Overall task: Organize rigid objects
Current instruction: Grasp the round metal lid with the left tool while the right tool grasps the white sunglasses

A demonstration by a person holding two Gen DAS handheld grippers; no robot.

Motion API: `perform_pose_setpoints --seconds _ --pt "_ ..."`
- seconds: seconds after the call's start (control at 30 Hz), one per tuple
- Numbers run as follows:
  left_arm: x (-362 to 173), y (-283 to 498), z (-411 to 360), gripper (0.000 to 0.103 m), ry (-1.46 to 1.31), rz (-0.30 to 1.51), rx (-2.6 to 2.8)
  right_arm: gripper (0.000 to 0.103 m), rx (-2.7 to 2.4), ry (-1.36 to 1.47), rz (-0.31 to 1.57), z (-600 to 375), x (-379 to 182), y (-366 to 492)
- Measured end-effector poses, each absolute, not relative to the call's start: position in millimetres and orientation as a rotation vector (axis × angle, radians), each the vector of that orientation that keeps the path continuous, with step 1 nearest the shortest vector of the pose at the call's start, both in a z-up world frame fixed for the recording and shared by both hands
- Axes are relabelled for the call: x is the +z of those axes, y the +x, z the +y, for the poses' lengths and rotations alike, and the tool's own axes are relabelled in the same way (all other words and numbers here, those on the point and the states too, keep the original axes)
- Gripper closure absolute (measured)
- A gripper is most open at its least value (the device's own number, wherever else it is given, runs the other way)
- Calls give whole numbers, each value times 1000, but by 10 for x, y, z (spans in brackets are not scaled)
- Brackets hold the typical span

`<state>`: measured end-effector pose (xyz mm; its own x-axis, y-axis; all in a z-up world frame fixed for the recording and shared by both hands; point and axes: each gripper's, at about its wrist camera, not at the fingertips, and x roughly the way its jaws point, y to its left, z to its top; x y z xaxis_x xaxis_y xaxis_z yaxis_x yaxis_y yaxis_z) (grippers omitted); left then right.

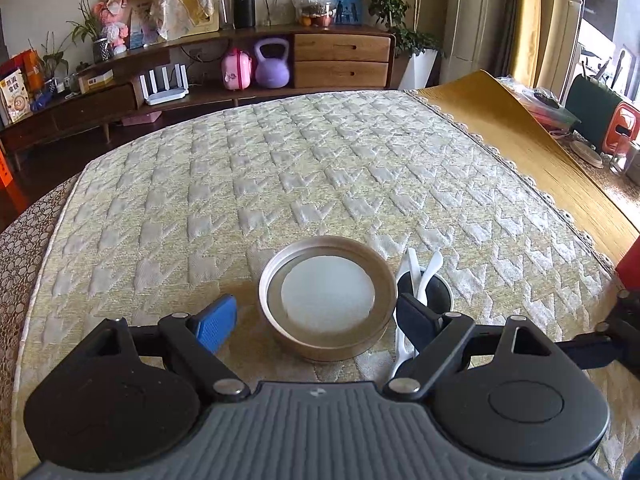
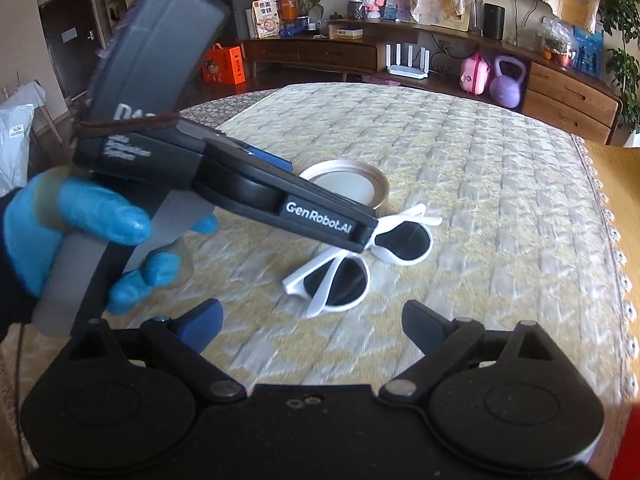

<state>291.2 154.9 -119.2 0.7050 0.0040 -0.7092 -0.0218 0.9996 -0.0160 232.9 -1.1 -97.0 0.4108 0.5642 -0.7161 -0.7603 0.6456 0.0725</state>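
A round gold metal lid [image 1: 324,300] with a white liner lies open side up on the quilted cloth [image 1: 320,168]. My left gripper [image 1: 316,320] stands open around it, with a gap beside the blue pad [image 1: 218,322]. White sunglasses [image 1: 416,276] with dark lenses lie folded right of the lid, partly hidden by the dark finger. In the right wrist view the sunglasses [image 2: 344,276] lie just ahead of my right gripper [image 2: 314,320], which is open and empty. The lid [image 2: 360,188] shows beyond them. A blue-gloved hand [image 2: 80,220] holds the left tool's handle.
The cloth's lace edge [image 1: 532,184] runs along the right, with a yellow mat [image 1: 520,128] folded up beyond it. A wooden sideboard [image 1: 340,60] stands behind with a purple kettlebell [image 1: 272,64], a pink case [image 1: 237,70] and a router [image 1: 166,88].
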Motion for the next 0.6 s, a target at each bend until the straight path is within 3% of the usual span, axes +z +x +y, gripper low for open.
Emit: perform_pose_setpoints --seconds 0.17,0.4,0.6 --pt "-1245 3007 1556 16 -44 788 19 19 840 -286 781 69 -1070 2415" --pt "-1316 3156 1571 16 -61 787 27 23 832 -295 750 127 -1120 2425" --pt "-1346 3163 1590 16 -69 774 38 34 829 -307 722 150 -1125 2413"
